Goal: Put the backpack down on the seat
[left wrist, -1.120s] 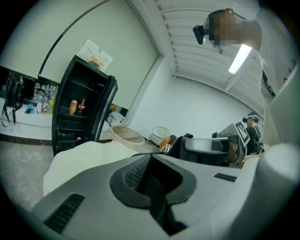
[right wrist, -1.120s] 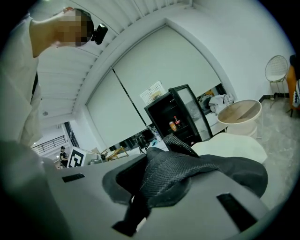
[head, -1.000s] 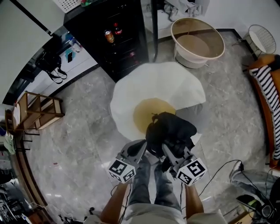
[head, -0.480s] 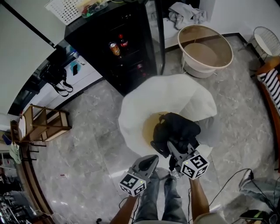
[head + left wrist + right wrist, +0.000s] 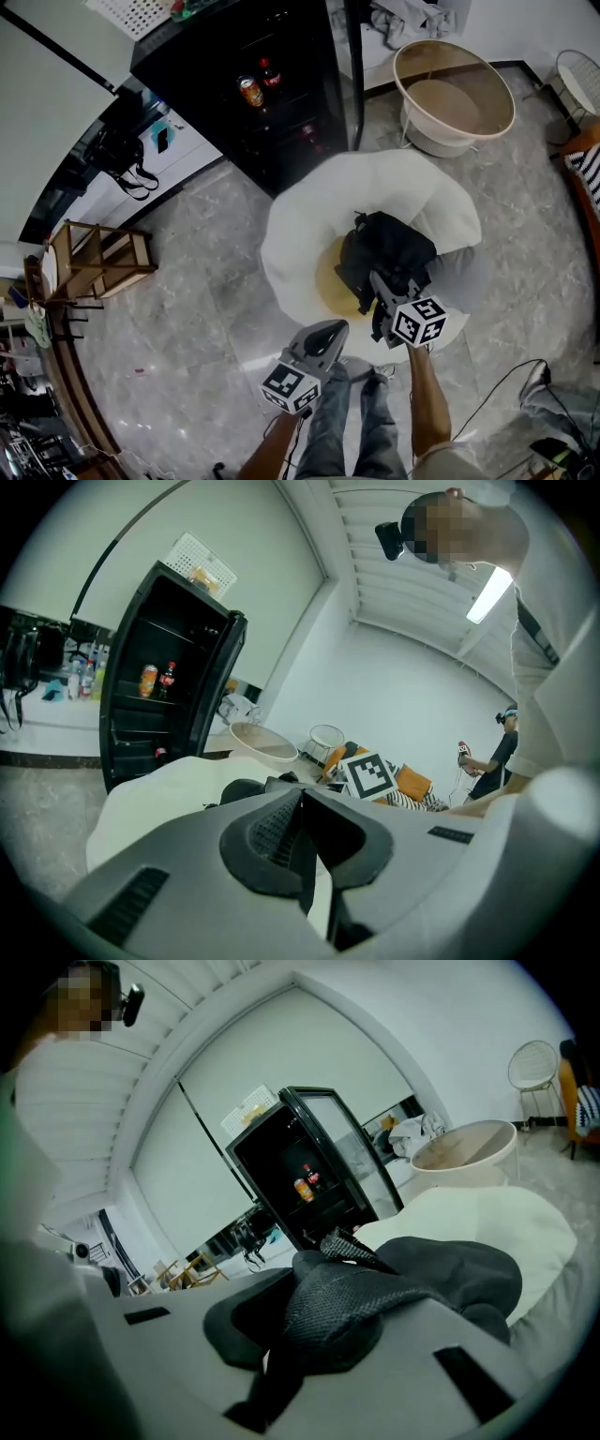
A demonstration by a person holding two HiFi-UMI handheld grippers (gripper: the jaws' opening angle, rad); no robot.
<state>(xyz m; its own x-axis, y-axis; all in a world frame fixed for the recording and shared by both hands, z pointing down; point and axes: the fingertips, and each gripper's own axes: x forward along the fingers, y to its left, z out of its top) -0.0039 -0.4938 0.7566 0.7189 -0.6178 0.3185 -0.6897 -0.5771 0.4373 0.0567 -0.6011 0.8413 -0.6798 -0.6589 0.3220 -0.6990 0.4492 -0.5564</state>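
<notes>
The black backpack (image 5: 386, 251) lies in the hollow of the round white chair (image 5: 309, 211), partly over its yellowish seat cushion (image 5: 330, 283). My right gripper (image 5: 380, 284) is at the bag's near edge, shut on a black woven strap (image 5: 349, 1309) of the backpack (image 5: 450, 1274); the strap fills the gap between the jaws of the right gripper (image 5: 309, 1335). My left gripper (image 5: 332, 330) hangs in front of the chair, apart from the bag, with nothing in it. In the left gripper view the left gripper (image 5: 305, 847) has its pads together, and the backpack (image 5: 246, 789) shows just beyond.
A black glass-door fridge (image 5: 272, 84) with drink cans stands behind the chair. A round beige tub (image 5: 455, 94) sits at back right, a wooden stool (image 5: 94, 267) at left, an orange striped seat (image 5: 586, 159) at right. A cable (image 5: 497, 384) lies on the marble floor.
My right gripper has carried the backpack forward and down into the chair's hollow. My left gripper has dropped back and left, away from the bag.
</notes>
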